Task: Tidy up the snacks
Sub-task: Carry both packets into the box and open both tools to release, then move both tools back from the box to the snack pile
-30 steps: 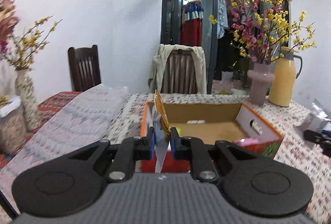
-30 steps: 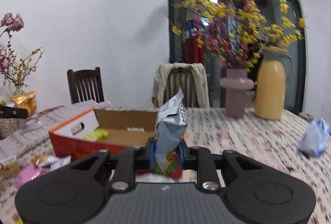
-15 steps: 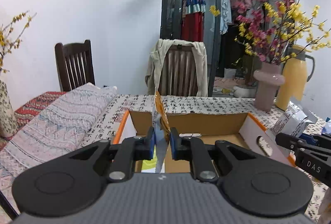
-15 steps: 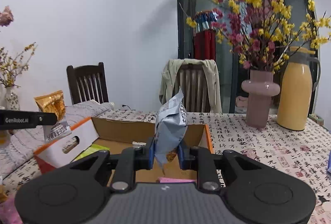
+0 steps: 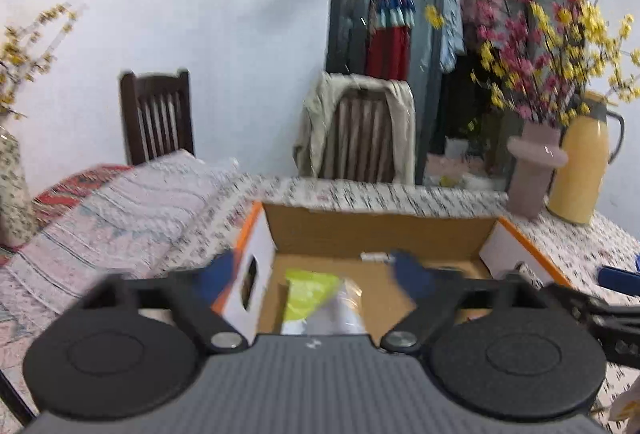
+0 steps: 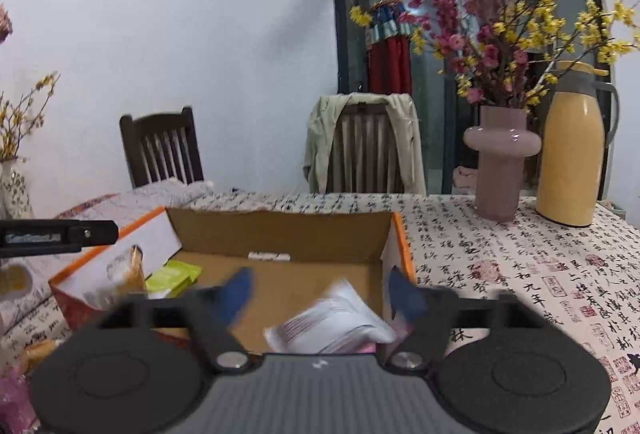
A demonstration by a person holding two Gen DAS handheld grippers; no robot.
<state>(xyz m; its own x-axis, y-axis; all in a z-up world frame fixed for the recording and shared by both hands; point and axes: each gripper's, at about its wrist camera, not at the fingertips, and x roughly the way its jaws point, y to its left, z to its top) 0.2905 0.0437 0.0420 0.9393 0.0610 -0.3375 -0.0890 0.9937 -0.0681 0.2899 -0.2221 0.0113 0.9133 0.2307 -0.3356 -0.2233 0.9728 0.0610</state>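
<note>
An open cardboard box point(image 5: 376, 234) with an orange rim stands on the table right in front of both grippers. My left gripper point(image 5: 316, 276) hovers over its near left part with the jaws opening and nothing pressed between the blurred blue pads. Below it lie a lime green packet point(image 5: 308, 290) and a silvery packet point(image 5: 346, 310). My right gripper point(image 6: 320, 294) is over the box point(image 6: 280, 234) too, jaws opening. A white-grey snack bag point(image 6: 336, 318) is loose between and below its fingers, inside the box. An orange packet point(image 6: 128, 270) leans on the left wall.
A pink vase point(image 6: 500, 161) with flowering branches and a yellow thermos point(image 6: 572, 161) stand at the back right. Two chairs point(image 6: 160, 149) are behind the table. Loose snacks point(image 6: 12, 394) lie left of the box, a blue packet point(image 5: 620, 278) to its right.
Both grippers went from shut on a snack bag to open. The orange packet and the grey-white bag have dropped into the box. Both grippers moved forward over the box.
</note>
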